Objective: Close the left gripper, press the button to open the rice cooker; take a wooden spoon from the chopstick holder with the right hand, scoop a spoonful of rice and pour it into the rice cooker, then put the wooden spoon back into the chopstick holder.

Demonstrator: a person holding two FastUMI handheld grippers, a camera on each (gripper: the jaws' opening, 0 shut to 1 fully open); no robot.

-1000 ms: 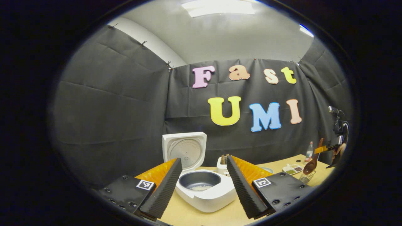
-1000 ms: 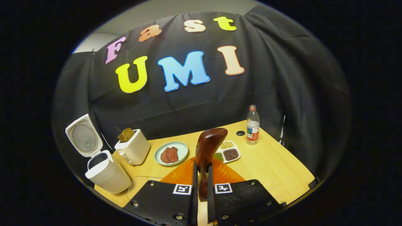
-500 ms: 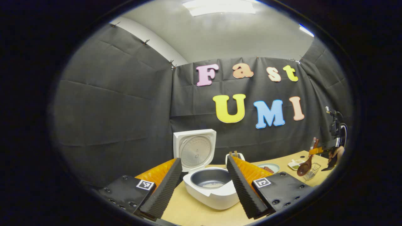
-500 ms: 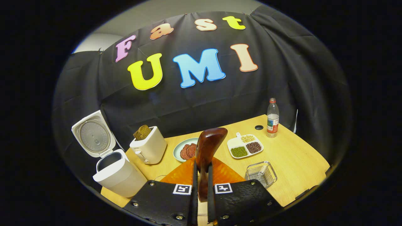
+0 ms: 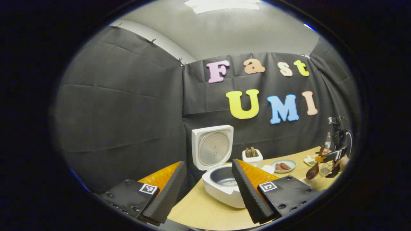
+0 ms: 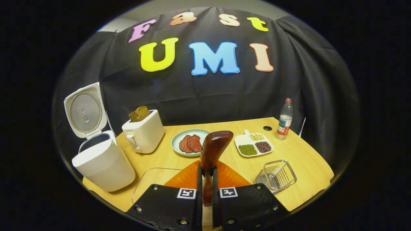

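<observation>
Cooker lid's up, my right gripper clamps the spoon, left gripper gapes empty; returning it to the holder remains.

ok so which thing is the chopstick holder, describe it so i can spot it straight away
Start at the wooden table and go to its near right part, in front of the white three-part dish of beans. The chopstick holder is the small wire basket there, tilted, see-through and empty, unlike the solid white appliances on the left.
</observation>
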